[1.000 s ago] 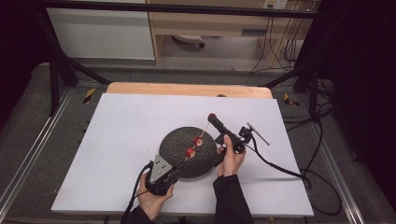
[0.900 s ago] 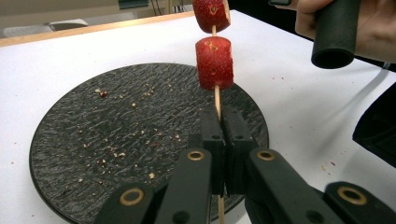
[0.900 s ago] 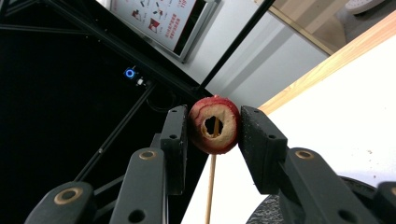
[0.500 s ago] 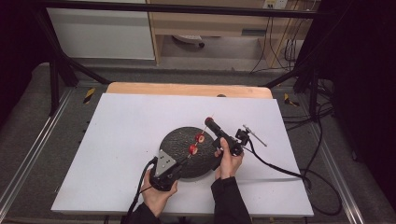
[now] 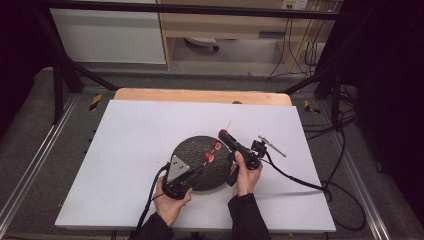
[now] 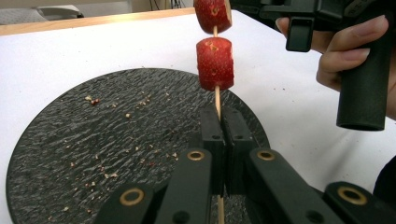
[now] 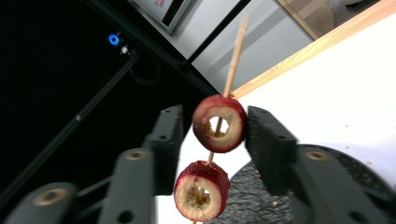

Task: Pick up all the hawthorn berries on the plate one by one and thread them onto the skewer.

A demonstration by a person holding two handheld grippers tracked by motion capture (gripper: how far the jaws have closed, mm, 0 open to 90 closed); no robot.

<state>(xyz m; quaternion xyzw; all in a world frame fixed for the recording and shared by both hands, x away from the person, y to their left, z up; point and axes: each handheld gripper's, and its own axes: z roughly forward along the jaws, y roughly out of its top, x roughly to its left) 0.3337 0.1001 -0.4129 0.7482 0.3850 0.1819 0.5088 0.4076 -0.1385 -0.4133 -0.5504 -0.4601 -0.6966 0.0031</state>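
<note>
Since the earlier frames the right gripper (image 5: pixel 223 135) has drawn back a little toward the person and its jaws have let go of the upper fruit piece (image 7: pixel 220 123), which now sits between them with a gap showing on either side. The left gripper (image 6: pixel 220 133) has barely shifted; it is clamped tight on the lower end of the wooden skewer (image 6: pixel 217 98), holding it raised and slanted above the dark round plate (image 6: pixel 70 140). Two hollowed red pieces are threaded on the stick: the lower fruit piece (image 6: pixel 214 63) sits just above the pinching jaws, and the upper one a little further up, with the bare pointed tip beyond it. The plate lies on the white table (image 5: pixel 125 135) and is strewn with small crumbs. The risk, as I judge it, lies in the thin stick: held only at its bottom end, it could pivot or slip in the jaws if the right gripper nudges a piece sideways. The rings also look fragile, so a hard squeeze could split one off the skewer onto the plate.
</note>
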